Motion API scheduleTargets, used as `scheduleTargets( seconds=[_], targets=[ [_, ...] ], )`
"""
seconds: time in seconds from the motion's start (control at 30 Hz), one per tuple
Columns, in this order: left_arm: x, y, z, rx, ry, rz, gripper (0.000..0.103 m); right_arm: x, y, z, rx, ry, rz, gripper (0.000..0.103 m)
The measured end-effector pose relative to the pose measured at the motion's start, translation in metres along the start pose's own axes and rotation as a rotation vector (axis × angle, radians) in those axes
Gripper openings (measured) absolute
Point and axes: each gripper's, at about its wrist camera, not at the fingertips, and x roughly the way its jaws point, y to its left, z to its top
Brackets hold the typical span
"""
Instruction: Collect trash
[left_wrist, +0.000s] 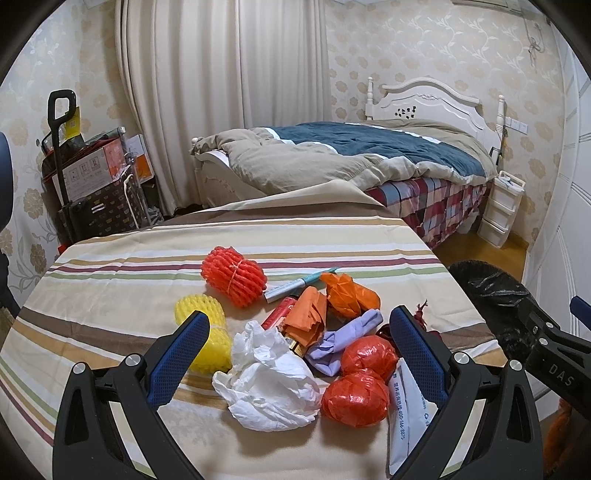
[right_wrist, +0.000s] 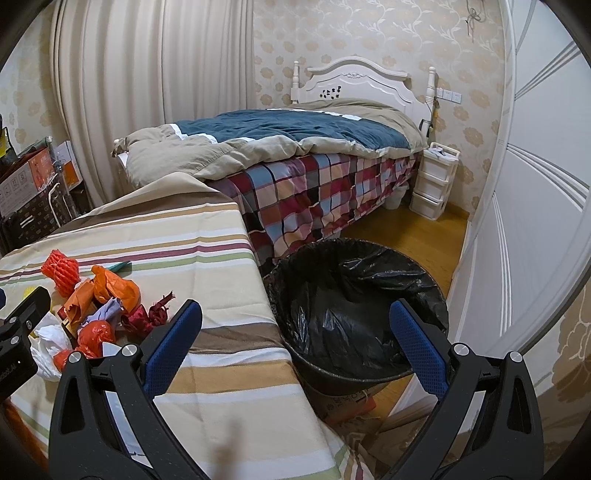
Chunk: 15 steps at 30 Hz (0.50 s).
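The crumpled white tissue (left_wrist: 267, 380) lies on the counter (left_wrist: 110, 280) between your left gripper (left_wrist: 299, 350)'s spread fingers, packed against red balls (left_wrist: 356, 391). Close carelessly and you drag neighbours along. Your right gripper (right_wrist: 295, 343), also spread and empty, hovers near the bin (right_wrist: 354, 306).

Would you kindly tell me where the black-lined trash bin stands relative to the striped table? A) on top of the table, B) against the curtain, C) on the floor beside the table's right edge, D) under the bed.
C: the right wrist view shows the trash bin standing on the wooden floor right beside the striped table, near the bed's foot.
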Motion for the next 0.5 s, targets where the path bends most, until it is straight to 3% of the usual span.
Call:
scheduleTargets(
  seconds=[0.5],
  targets=[
    [-0.0021,-0.0071,-0.0060,0.016,0.016,-0.014,0.097,-0.0002,-0.0032,-0.0014,0.001,0.002,-0.002,0.099]
  ],
)
